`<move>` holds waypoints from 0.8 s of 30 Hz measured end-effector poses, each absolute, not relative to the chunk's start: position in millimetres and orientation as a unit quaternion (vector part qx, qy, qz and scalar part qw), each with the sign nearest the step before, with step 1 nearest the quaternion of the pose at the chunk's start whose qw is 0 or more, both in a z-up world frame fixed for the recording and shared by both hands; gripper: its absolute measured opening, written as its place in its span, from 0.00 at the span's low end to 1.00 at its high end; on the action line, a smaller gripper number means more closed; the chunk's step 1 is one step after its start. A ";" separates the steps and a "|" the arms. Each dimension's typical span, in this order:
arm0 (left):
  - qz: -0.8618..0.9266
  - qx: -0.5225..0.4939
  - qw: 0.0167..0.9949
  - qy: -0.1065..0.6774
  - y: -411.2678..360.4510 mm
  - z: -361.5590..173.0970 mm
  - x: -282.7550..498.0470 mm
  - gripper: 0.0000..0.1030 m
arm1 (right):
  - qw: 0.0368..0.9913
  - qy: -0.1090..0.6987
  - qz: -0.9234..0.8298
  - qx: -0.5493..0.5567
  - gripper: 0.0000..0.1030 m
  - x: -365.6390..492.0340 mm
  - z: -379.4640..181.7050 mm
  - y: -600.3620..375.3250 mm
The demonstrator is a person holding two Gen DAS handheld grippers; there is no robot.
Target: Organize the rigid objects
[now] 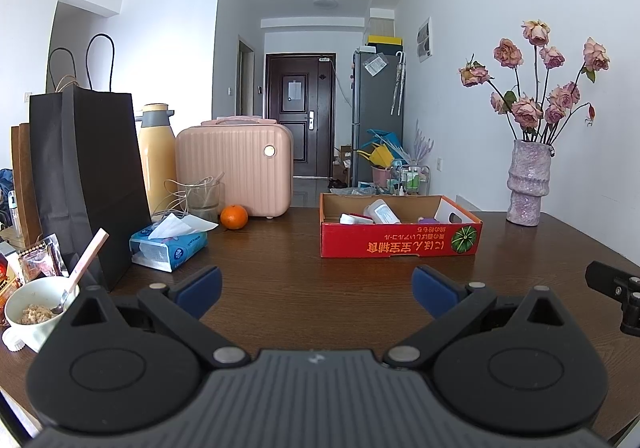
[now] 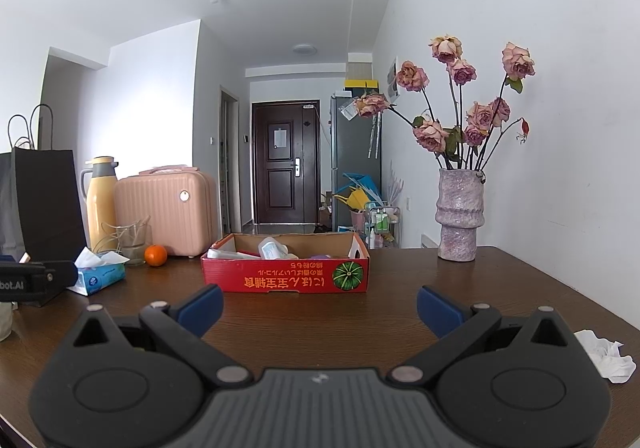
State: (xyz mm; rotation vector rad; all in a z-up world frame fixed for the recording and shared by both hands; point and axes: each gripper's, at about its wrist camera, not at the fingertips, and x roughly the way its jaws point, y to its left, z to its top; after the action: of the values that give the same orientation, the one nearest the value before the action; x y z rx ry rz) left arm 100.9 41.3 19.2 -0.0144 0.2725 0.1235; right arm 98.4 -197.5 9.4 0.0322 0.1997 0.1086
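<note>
A red cardboard box (image 1: 400,244) (image 2: 286,276) stands on the dark wooden table (image 1: 280,280) and holds a white bottle (image 1: 382,212) (image 2: 272,248) and other small items. An orange (image 1: 234,216) (image 2: 155,255) lies left of the box. My left gripper (image 1: 317,290) is open and empty above the table, in front of the box. My right gripper (image 2: 320,308) is open and empty, also in front of the box. Part of the right gripper shows at the left wrist view's right edge (image 1: 618,290).
A black paper bag (image 1: 86,175), yellow thermos (image 1: 157,155), pink case (image 1: 236,167), glass cup (image 1: 202,199), tissue pack (image 1: 170,248) and bowl with spoon (image 1: 36,308) crowd the left. A vase of roses (image 1: 528,183) (image 2: 460,215) stands back right. Crumpled tissue (image 2: 606,356) lies right.
</note>
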 end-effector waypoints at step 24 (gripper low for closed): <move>0.061 -0.007 0.988 0.139 41.6 16.9 101.7 1.00 | 0.993 0.101 0.054 0.014 1.00 98.3 9.3 -196.5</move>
State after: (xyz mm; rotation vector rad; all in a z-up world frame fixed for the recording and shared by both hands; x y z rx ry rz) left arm 101.7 41.6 16.9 -0.0145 0.2784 0.1224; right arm 98.3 -196.5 9.3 0.0283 0.2020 0.1087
